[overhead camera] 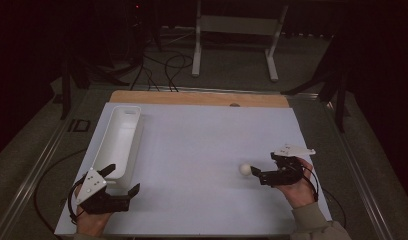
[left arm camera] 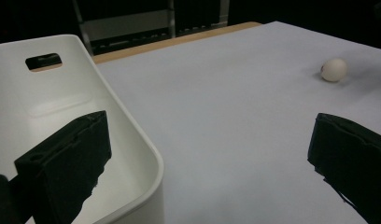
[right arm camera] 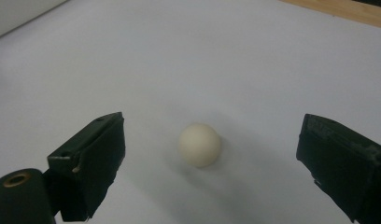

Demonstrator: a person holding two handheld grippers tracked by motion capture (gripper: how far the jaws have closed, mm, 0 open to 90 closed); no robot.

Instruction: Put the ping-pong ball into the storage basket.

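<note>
High view: right claw (overhead camera: 256,173) gapes wide, ball (overhead camera: 245,169) at its 9 o'clock, ungrasped; left claw (overhead camera: 123,181) wide beside bin (overhead camera: 118,141). Left claw view: jaws wide, one inside the bin's near end; ball at 2 o'clock. Right claw view: ball between spread jaws, untouched. Pickup and likely transfer remain. White desk (overhead camera: 202,135), dark room.

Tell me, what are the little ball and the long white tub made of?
The ball looks like light plastic, perhaps a ping-pong ball: cream, matte, smooth, no seam that I can see. The tub looks like moulded plastic: white, slightly glossy, with thin rounded walls and a cut-out handle slot. Neither can be told for certain by look alone.
</note>
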